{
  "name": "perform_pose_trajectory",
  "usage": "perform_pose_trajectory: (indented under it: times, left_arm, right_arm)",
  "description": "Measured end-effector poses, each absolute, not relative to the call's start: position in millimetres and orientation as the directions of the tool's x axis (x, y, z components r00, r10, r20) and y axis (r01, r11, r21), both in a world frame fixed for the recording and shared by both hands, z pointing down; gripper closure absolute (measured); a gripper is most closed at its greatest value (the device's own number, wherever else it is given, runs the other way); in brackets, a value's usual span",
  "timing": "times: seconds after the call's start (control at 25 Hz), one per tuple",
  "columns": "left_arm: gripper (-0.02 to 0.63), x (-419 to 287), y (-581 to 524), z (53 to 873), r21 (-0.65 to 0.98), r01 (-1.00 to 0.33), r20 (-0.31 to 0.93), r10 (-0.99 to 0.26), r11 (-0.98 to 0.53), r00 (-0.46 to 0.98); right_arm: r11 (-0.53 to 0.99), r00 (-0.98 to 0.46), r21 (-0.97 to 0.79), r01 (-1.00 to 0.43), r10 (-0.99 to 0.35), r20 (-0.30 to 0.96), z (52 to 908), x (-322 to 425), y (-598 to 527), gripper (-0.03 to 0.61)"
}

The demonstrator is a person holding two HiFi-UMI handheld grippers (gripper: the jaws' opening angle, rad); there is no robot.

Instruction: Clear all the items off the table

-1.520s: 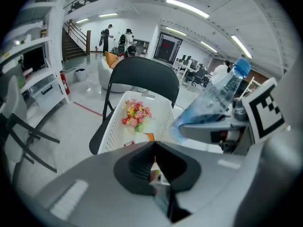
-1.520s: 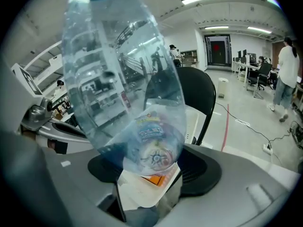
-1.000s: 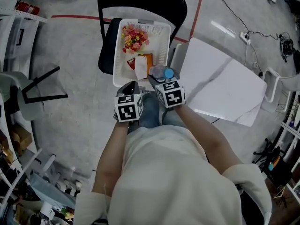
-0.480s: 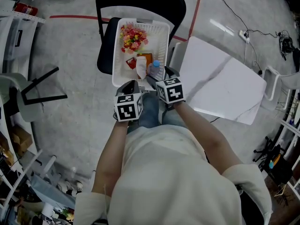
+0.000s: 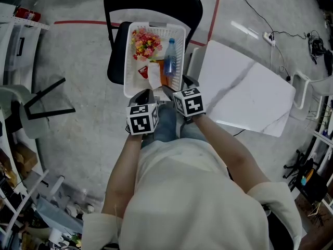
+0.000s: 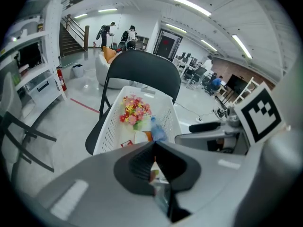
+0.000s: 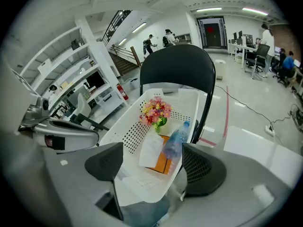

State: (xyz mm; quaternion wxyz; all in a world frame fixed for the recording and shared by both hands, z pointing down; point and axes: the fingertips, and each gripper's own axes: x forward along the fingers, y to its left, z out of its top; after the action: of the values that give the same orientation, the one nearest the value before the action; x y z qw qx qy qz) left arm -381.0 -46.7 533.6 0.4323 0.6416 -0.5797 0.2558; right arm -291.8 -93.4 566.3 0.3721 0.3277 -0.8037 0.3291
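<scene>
Bottle now in wht basket

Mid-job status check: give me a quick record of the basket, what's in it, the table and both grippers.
basket: white perforated plastic basket, on the seat of the black chair
contents: bunch of colourful artificial flowers; clear plastic bottle with blue cap, lying flat; orange flat box; white paper packet; small red item
table: white rectangular table, no items visible on it
left gripper: jaws together
right gripper: jaws apart, just been opening, nothing between them, at the basket's near end
</scene>
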Motion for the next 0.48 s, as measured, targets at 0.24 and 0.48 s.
perform_pose_trajectory:
  times: [0.24, 0.48]
  left_arm:
    - [0.604, -377, -48, 532, 0.257, -0.966, 0.825, -0.528, 0.034, 0.201]
    - [0.604, -372, -49, 525, 0.256, -0.966, 0.816, -0.540, 0.017, 0.207]
  right_arm:
    - [0.568, -0.511, -0.282, -0.773, -0.294, 0.808, 563, -289, -93, 0.199]
    - [0.562, -0.509, -0.266, -0.784, -0.335, 0.793, 550, -285, -95, 0.348]
